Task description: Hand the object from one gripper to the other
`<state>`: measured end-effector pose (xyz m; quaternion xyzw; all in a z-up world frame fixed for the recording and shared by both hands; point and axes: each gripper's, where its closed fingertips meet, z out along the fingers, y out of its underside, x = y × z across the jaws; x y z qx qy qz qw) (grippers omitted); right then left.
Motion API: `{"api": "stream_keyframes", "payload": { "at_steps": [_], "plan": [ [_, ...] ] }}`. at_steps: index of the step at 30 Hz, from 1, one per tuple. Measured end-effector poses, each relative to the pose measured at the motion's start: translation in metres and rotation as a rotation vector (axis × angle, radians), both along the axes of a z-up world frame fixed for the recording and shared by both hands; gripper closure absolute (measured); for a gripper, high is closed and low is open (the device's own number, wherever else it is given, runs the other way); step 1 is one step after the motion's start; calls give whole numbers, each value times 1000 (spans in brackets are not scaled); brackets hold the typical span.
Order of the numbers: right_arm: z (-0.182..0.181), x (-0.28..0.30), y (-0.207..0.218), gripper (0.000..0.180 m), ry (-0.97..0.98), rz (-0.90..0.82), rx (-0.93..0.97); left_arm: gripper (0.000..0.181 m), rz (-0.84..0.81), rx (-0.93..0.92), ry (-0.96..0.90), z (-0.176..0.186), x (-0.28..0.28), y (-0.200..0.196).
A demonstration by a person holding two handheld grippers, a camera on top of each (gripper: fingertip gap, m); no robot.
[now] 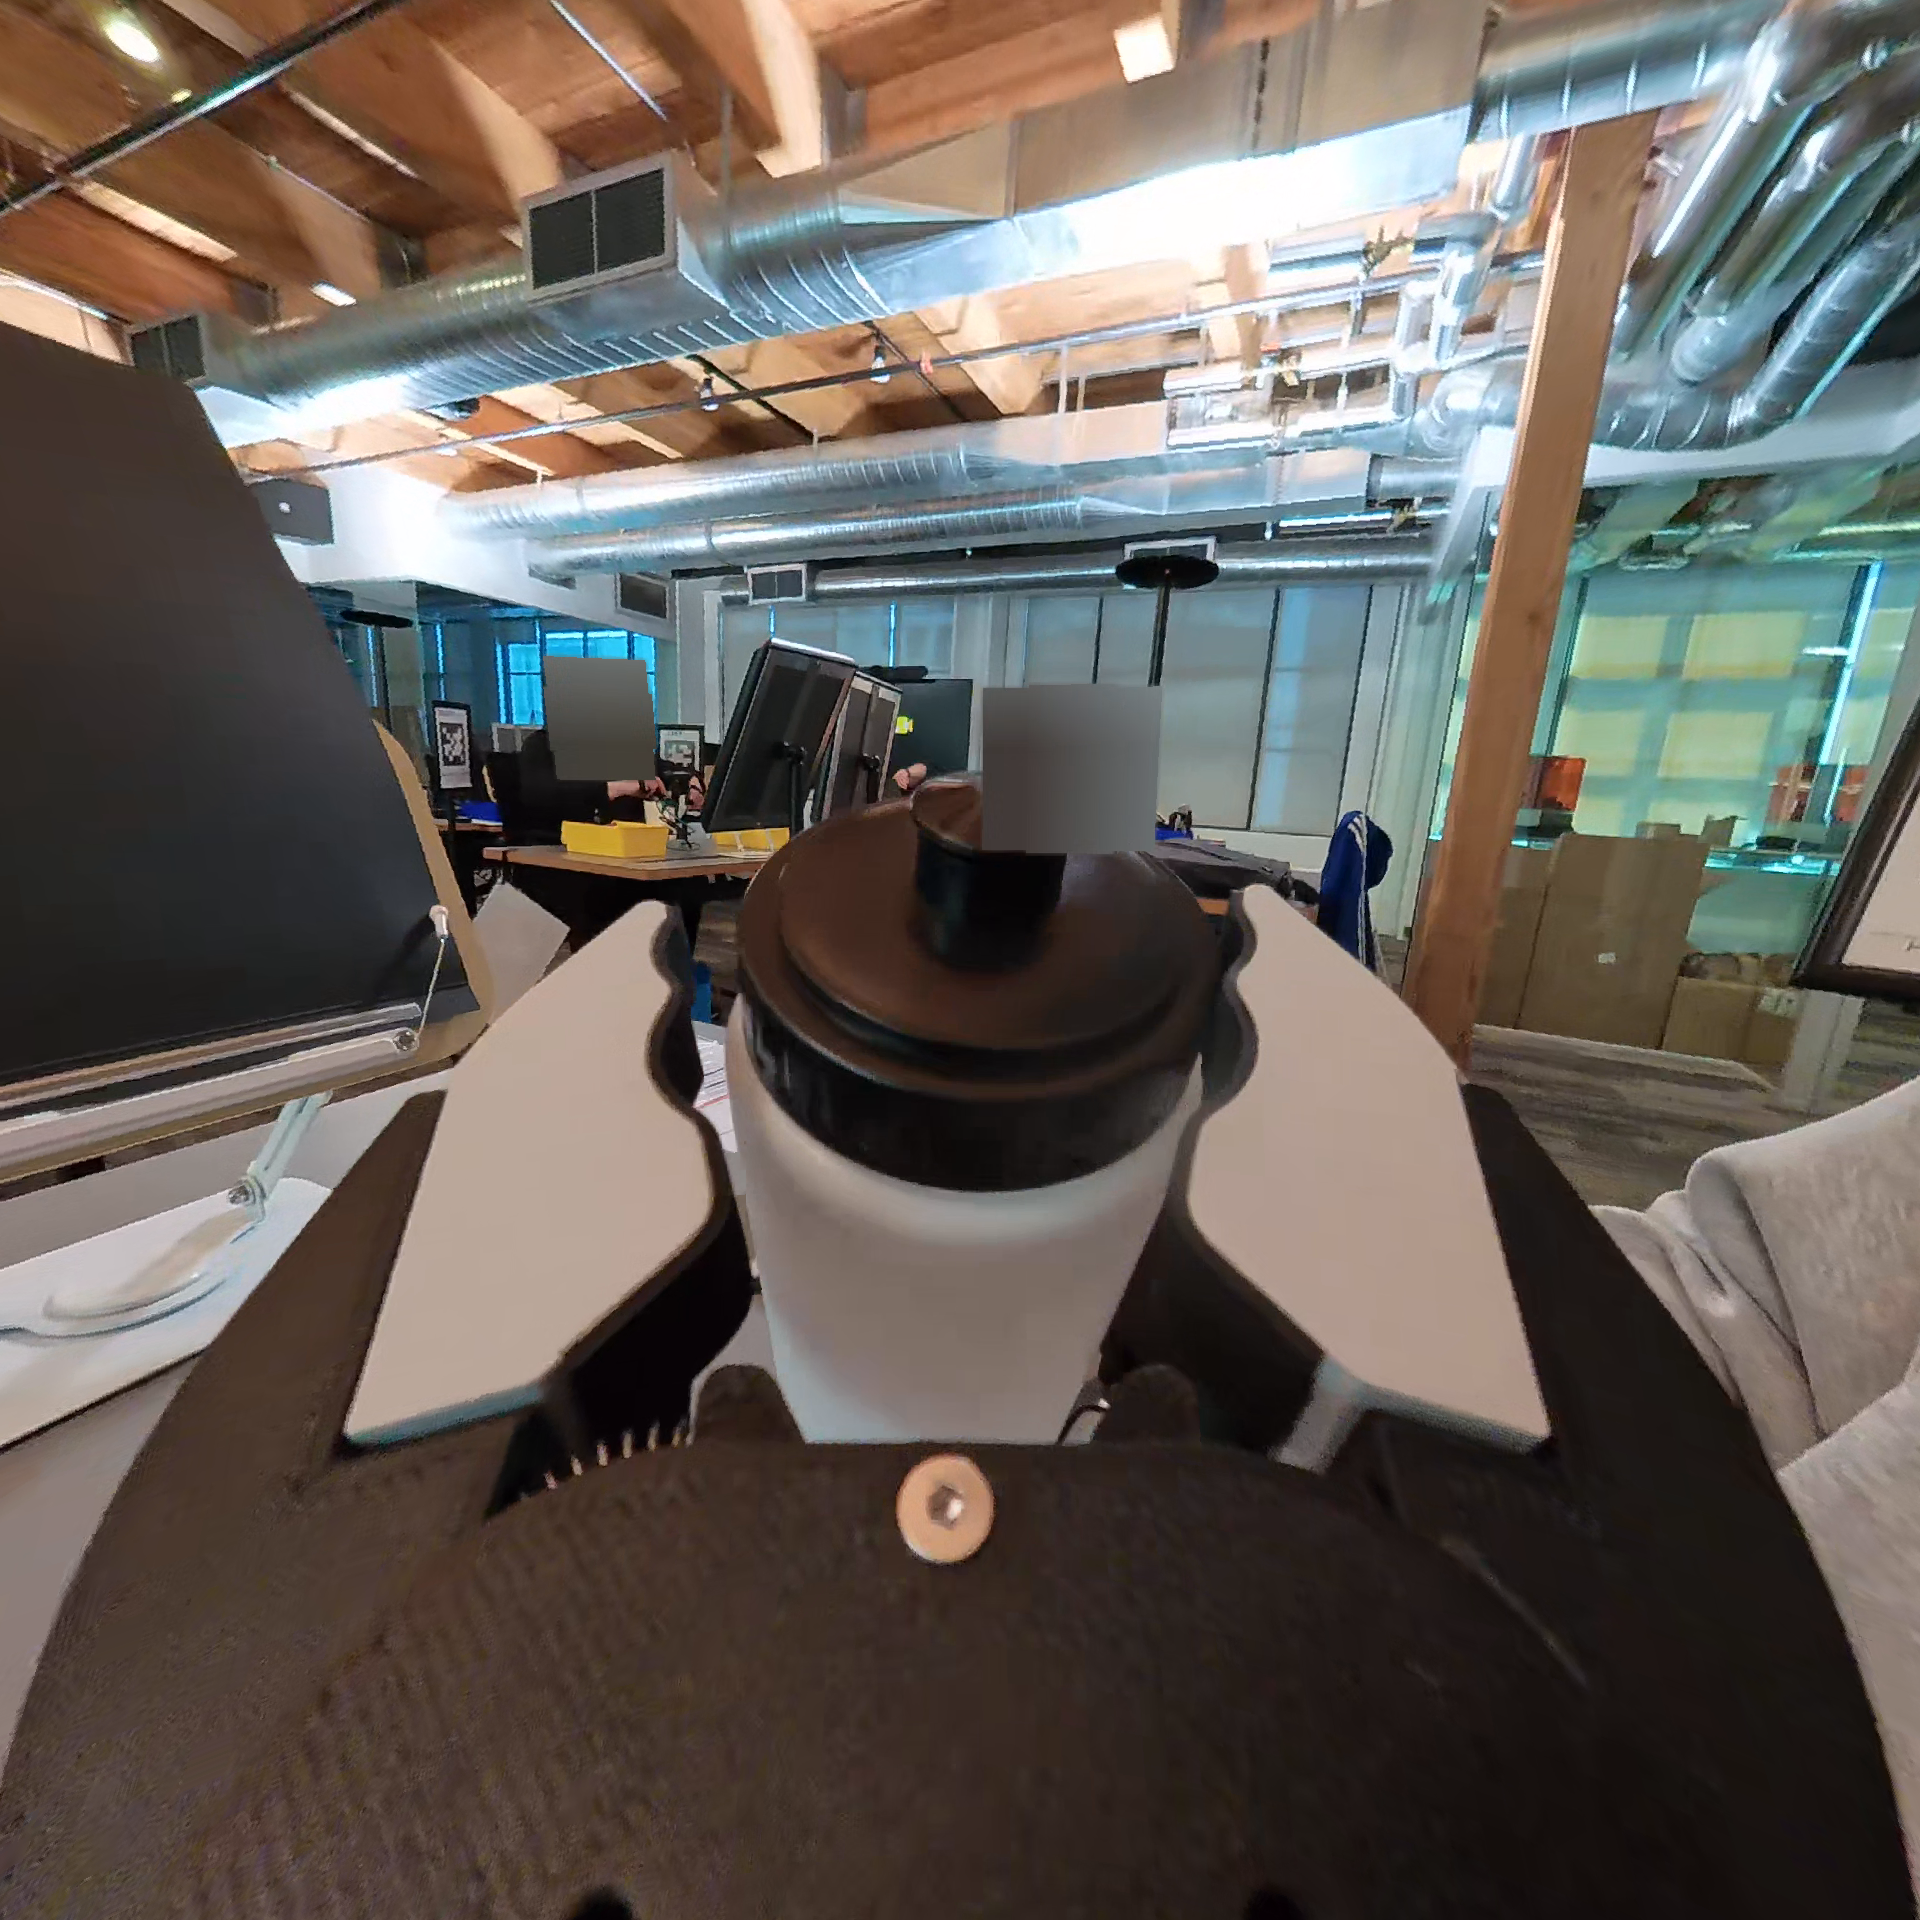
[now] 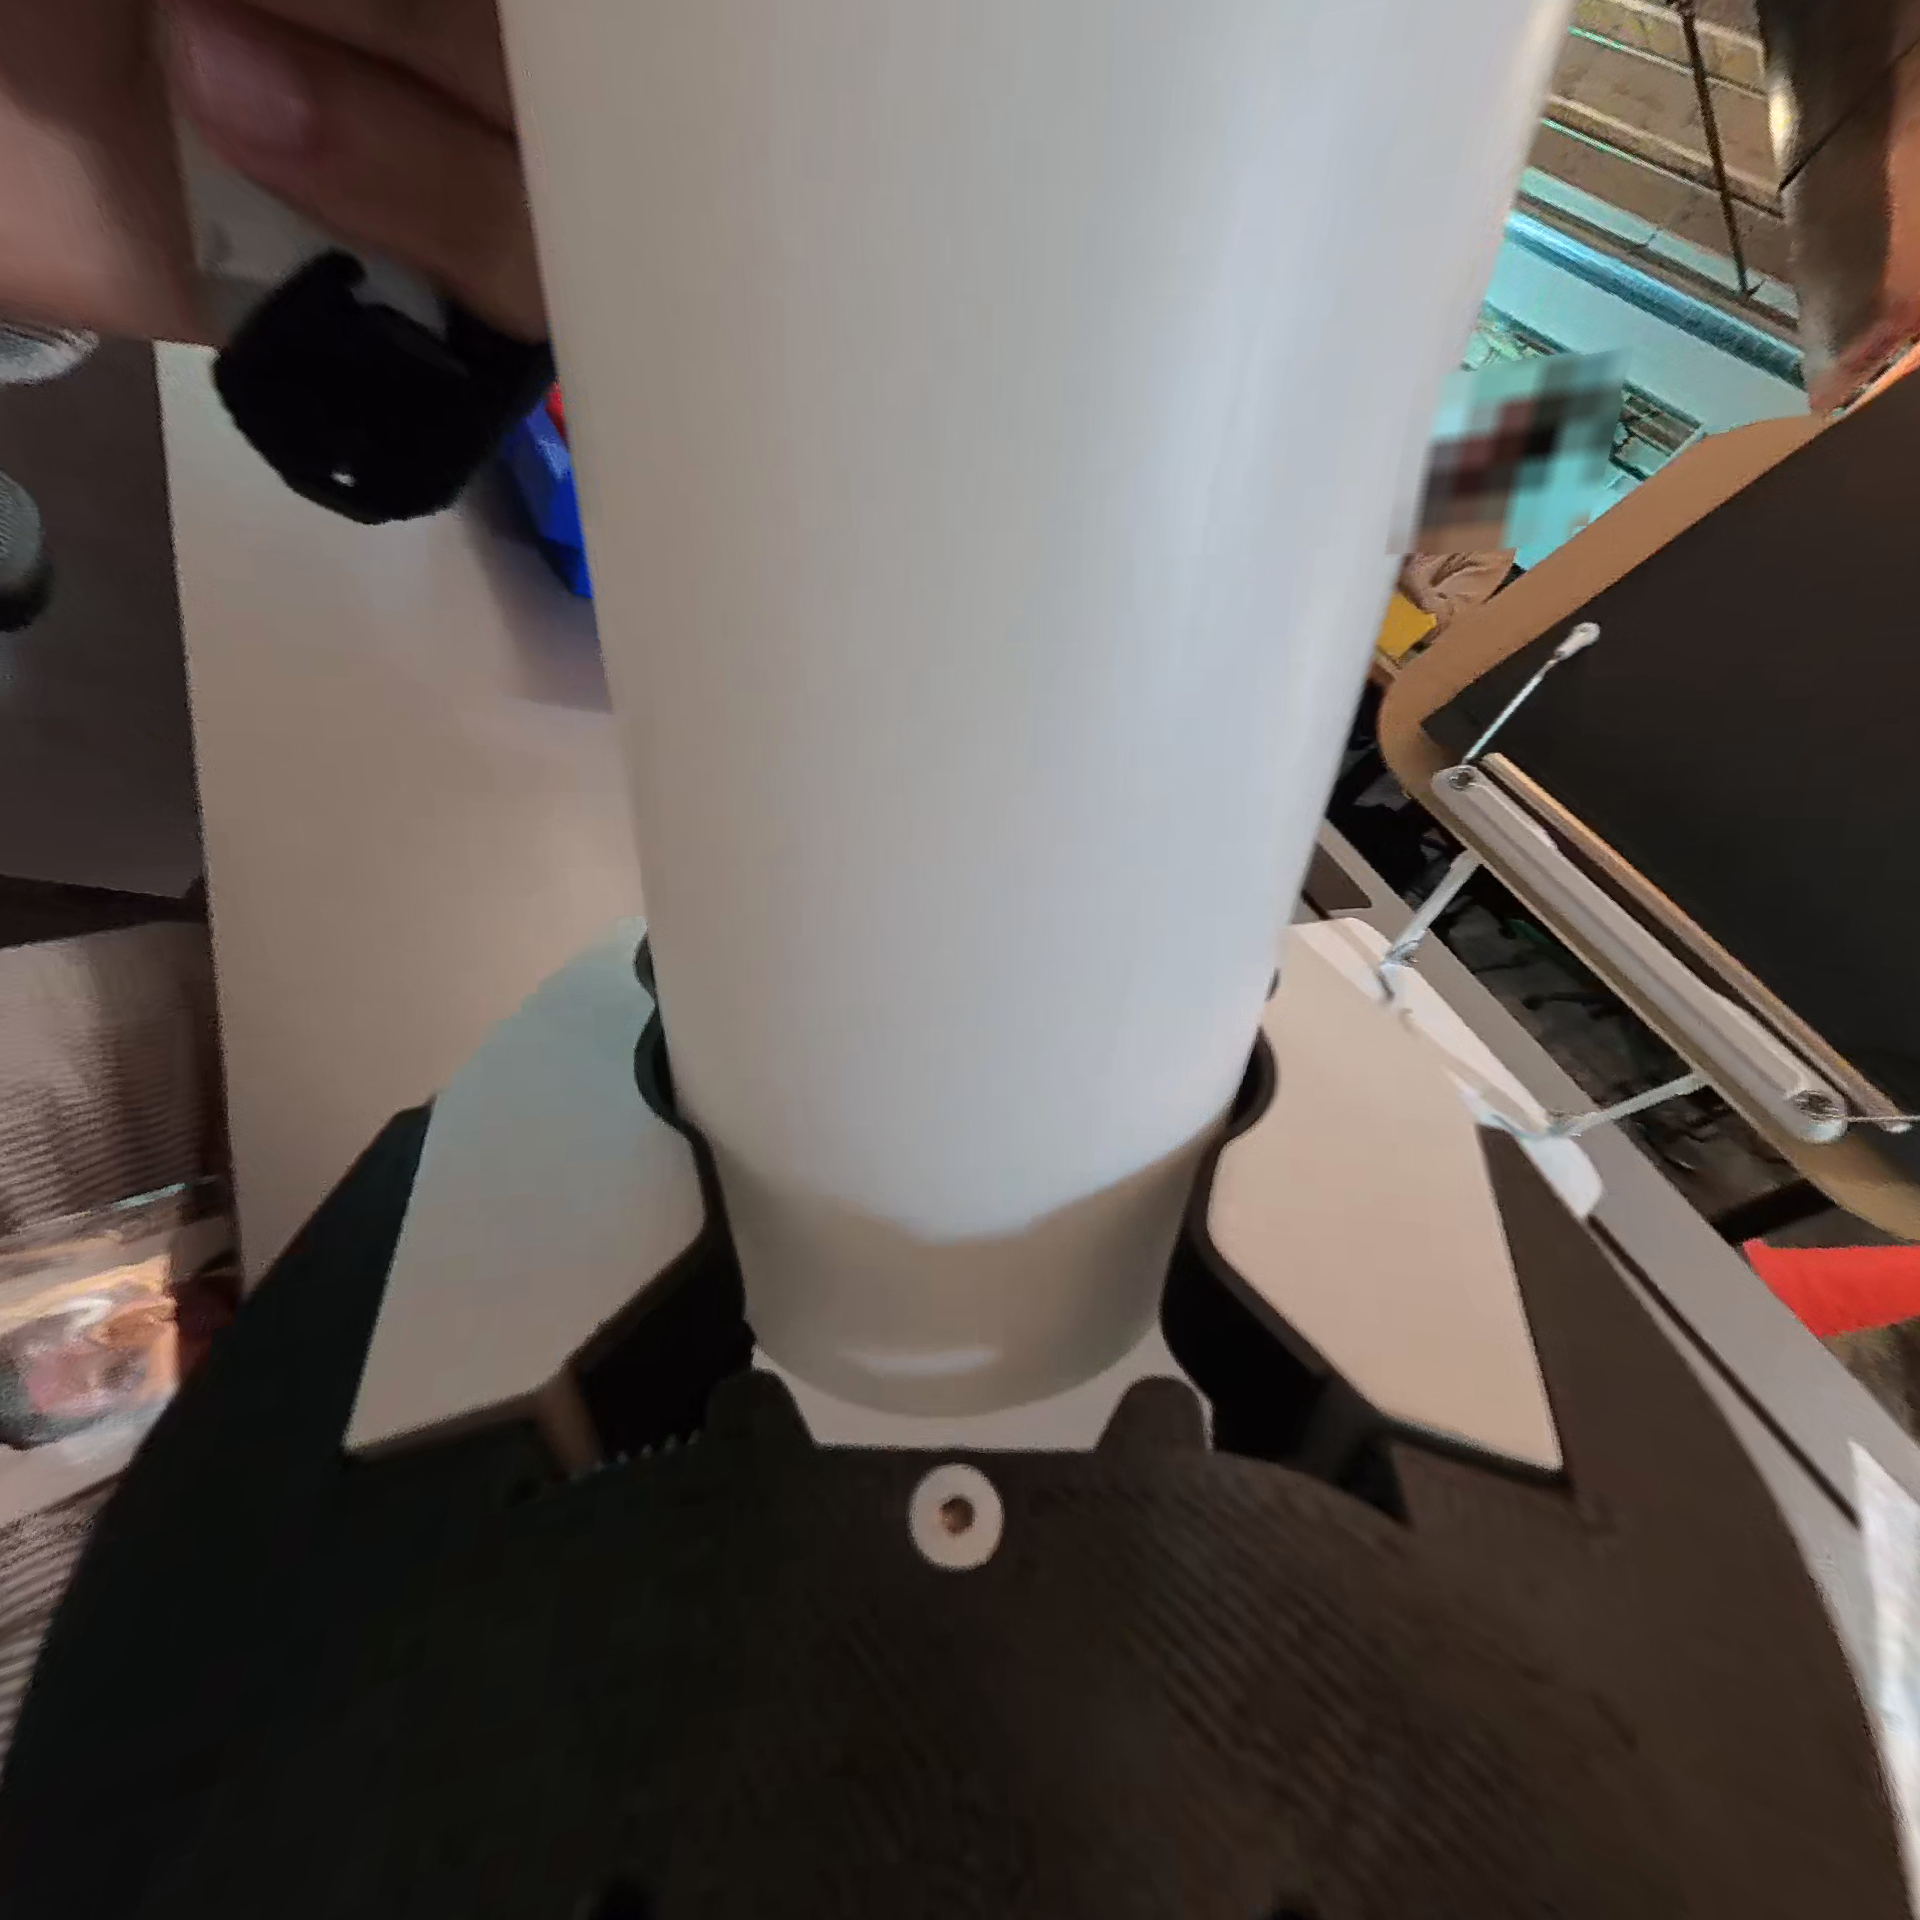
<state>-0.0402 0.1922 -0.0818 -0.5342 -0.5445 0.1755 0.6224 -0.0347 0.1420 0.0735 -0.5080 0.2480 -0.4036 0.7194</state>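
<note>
Both my left fingers [image 1: 961, 1049] and right fingers [image 2: 956, 1049] clench the white bottle [image 1: 940, 1278]; if either releases before the other is secure, it drops.

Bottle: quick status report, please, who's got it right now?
Left gripper around bottle near its cap. Right gripper around its base end. Grip tightness unclear. Nothing in the way.

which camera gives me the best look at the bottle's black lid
The left wrist view: the black lid faces the camera, between the left gripper fingers. The right wrist view shows only the white bottle body and base; no lid.
</note>
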Motion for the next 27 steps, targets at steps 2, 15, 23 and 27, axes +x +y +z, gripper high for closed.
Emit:
{"api": "stream_keyframes", "payload": {
  "at_steps": [2,15,23,27],
  "plan": [
    [-1,-5,-6,75,17,21,-36,89,17,26,23,2,0,-2],
    [-9,-21,-27,74,62,92,-159,92,52,62,100,8,1,-7],
    [-16,-26,-30,74,83,126,-202,92,55,7,115,1,-2,1],
    [-18,-28,-32,64,117,166,-269,92,80,-5,122,-1,-6,5]
  ]
}}
